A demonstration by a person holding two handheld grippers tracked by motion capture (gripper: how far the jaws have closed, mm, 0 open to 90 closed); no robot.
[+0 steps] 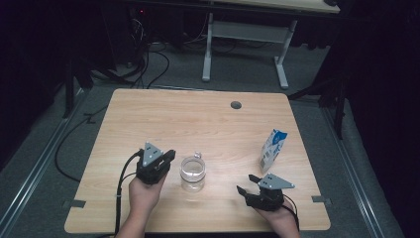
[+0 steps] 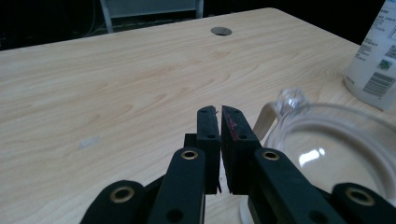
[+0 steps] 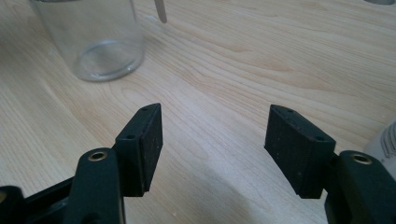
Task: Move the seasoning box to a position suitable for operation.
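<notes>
Left gripper (image 1: 170,155) is hovering just beside the clear glass jar (image 1: 192,173), jaws nearly shut w/ nothing between them (likely lining up on its rim). Right gripper (image 1: 247,183) is waiting wide open, empty, near the milk carton (image 1: 273,149) on the table (image 1: 198,119).

Light wood-grain surface (image 1: 198,119), roughly square, centre of the high view. Round cable hole (image 1: 236,105) near its far edge, right of centre. Clear glass jar (image 1: 192,173) stands low centre. White and blue carton (image 1: 273,149) upright at right, well apart from the jar.
</notes>
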